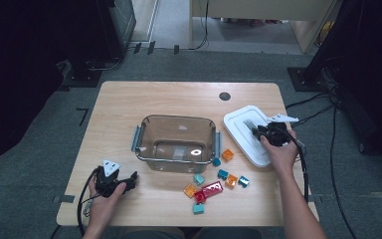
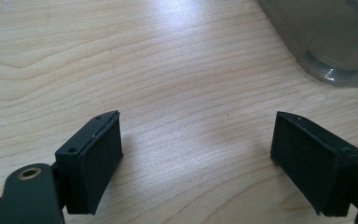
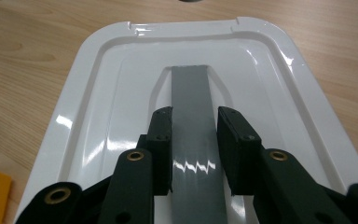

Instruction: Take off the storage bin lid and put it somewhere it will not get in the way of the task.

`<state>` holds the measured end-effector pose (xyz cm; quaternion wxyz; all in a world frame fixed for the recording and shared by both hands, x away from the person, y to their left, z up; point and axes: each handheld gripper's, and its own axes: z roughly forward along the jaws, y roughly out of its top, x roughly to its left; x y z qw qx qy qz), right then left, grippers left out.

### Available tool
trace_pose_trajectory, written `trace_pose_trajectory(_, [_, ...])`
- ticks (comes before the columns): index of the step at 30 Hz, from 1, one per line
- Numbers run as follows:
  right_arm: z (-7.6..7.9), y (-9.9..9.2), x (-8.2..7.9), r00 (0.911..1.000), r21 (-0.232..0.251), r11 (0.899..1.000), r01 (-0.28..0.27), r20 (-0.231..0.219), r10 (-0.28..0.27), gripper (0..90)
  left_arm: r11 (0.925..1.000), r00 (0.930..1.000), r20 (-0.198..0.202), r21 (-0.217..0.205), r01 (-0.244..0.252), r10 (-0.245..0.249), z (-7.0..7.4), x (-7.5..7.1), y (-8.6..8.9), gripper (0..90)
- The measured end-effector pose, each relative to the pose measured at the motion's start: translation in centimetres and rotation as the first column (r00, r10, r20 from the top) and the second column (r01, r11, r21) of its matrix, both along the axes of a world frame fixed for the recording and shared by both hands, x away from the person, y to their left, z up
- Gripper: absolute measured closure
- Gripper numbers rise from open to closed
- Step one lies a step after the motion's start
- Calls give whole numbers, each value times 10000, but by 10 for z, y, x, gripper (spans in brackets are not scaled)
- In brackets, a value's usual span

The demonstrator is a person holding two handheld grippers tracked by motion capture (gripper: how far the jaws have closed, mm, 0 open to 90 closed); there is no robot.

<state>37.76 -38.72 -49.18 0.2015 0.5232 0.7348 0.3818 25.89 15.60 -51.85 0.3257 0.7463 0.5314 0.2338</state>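
Left gripper (image 1: 129,179) low at the table's (image 1: 119,107) near-left corner, fingers (image 2: 95,161) spread wide over bare wood, nothing between them; clear tub (image 1: 177,143) mid-table, its corner just ahead of that gripper; loose bricks (image 1: 211,189) in front of the tub, to its right; white lid (image 1: 246,134) flat on the table right of the tub; right gripper (image 3: 194,149) down on the lid, fingers (image 3: 161,140) partly closed, straddling the grey handle strip (image 3: 192,107); whether the pads press it I cannot tell.
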Motion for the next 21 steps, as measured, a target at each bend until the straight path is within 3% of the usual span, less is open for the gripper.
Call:
trace_pose_trajectory(5, [-13, 3, -3, 10000, -331, 9994, -25, -75, 22, 685, 10000, 10000, -3, -2, 0, 0, 0, 0, 0, 161])
trace_pose_trajectory(11, [-26, 1, -13, 9993, 136, 9999, -14, 372, 9, 682, 10000, 10000, 0, -6, -4, 4, 0, 0, 0, 161])
trace_pose_trajectory(14, [-26, 2, -15, 9994, 51, 10000, -32, 344, 30, 666, 10000, 10000, -11, -1, 1, -1, 0, 0, 0, 161])
trace_pose_trajectory(18, [-25, 4, -17, 9995, 91, 9998, -174, 250, 171, 558, 10000, 10000, 0, -19, -3, 3, 0, 0, 0, 161])
trace_pose_trajectory(19, [-25, 4, -17, 9998, 189, 9998, -101, 191, 98, 447, 10000, 10000, -2, -13, 2, -2, 0, 0, 0, 161])
trace_pose_trajectory(21, [-26, 3, -19, 9996, 332, 9993, -187, 198, 181, 386, 10000, 10000, -1, -11, 10, -10, 0, 0, 0, 161])
